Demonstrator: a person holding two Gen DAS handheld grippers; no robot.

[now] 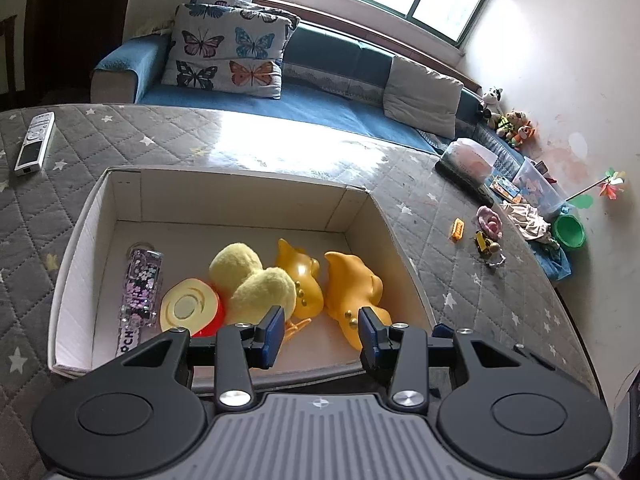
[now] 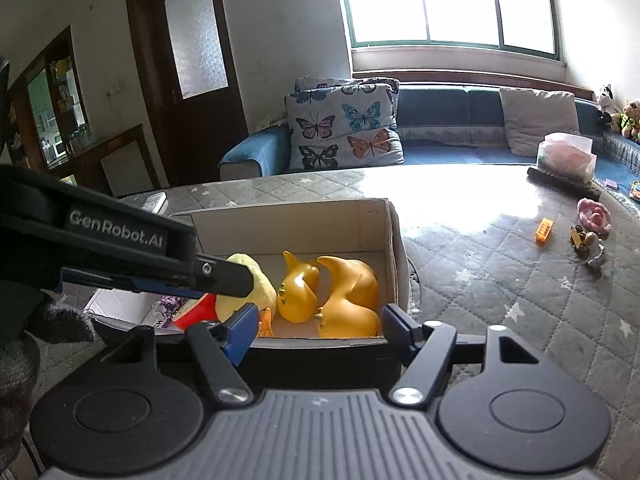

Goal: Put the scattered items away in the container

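Cardboard box (image 1: 100, 216) sits open-topped on the quilted worktop (image 1: 200, 136), near its front edge; inside, L to R: clear bottle w/ purple flower print (image 1: 141, 284) lying along the left wall, round yellow-and-red toy (image 1: 190, 307), two yellow plush balls (image 1: 250, 280) touching each other, two orange rubber ducks (image 1: 324, 280) side by side, the right one just beside the right wall; back third of the box floor is bare.

Still loose on the worktop, well apart from the box on the right: small orange brick (image 1: 457, 230), yellow toy vehicle (image 1: 485, 244), pink knitted piece (image 1: 491, 220); tissue pack (image 1: 472, 158) on a dark slab farther back, near the far right edge; remote (image 1: 34, 142) by the far left corner; open quilt betw. box and the loose bits, and behind the box up to the sofa (image 1: 320, 108).

Left tool (image 1: 320, 330) hangs over the box's near wall, tilted down into it, blue pads apart, nothing betw. them; in the right wrist view it reaches in from the left over the box's left half. Right tool (image 2: 316, 326) is level w/ the box's near right corner, low, pads (image 2: 242, 334) wide apart, empty; a grey knit sleeve shows at that view's left edge.
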